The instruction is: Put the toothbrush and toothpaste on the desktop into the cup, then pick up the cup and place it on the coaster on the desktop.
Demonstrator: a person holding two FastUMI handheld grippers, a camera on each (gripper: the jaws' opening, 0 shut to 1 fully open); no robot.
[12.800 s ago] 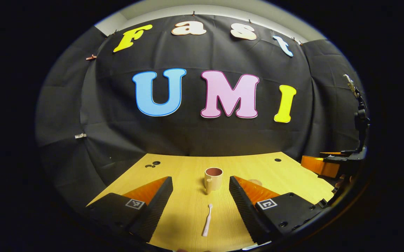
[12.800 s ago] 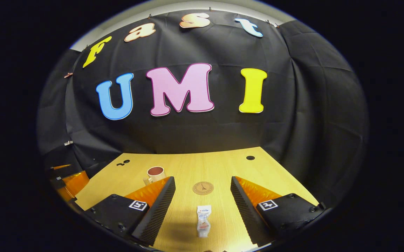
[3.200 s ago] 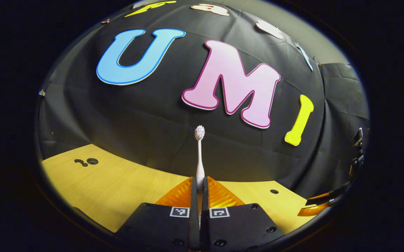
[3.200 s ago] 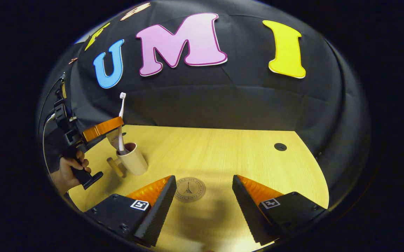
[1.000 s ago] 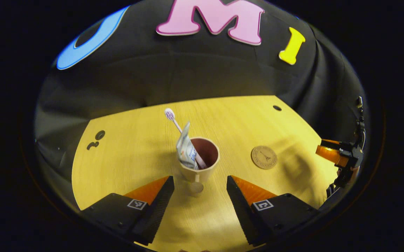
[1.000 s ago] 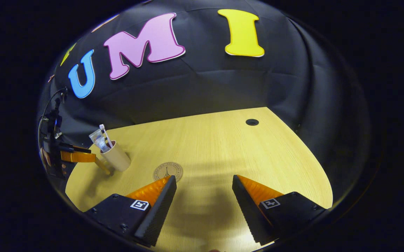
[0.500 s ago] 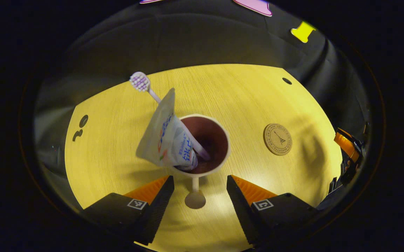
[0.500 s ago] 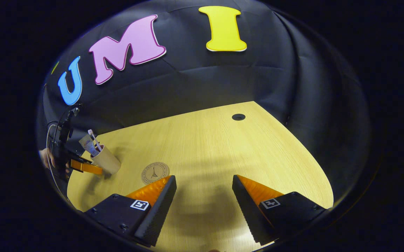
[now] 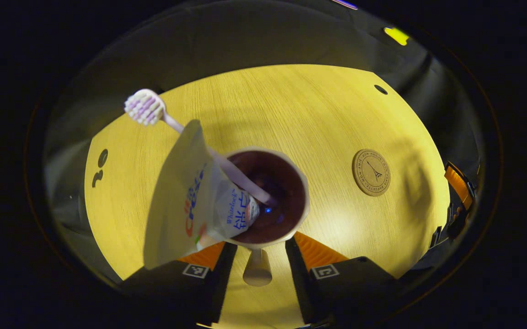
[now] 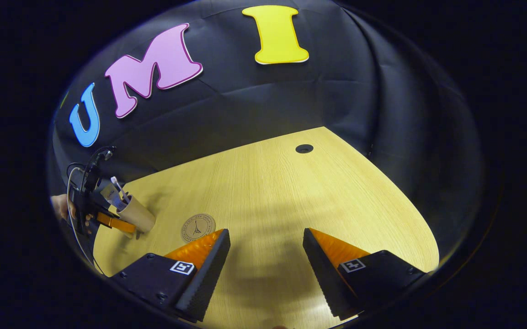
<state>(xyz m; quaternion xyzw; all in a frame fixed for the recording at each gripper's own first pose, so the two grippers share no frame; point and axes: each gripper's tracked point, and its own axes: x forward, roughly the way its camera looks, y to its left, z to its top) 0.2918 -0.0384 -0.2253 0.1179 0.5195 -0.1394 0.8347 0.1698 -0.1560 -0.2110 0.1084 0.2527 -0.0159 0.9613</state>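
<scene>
Left gripper view: the left tongs (image 9: 258, 256) straddle the cup's handle (image 9: 257, 272), fingers apart from it; the cup (image 9: 270, 196) (toothbrush (image 9: 146, 108) and toothpaste (image 9: 190, 201) inside) stands on the worktop (image 9: 290, 105), coaster (image 9: 371, 166) to their right. Right tongs (image 10: 265, 256) gape wide, holding nothing.

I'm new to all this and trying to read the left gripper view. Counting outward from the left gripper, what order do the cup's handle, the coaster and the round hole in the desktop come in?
1. The cup's handle, between the left gripper's two fingers.
2. The coaster, farther off on the right of the desktop.
3. The round hole, far right, near the desktop's back edge.
</scene>
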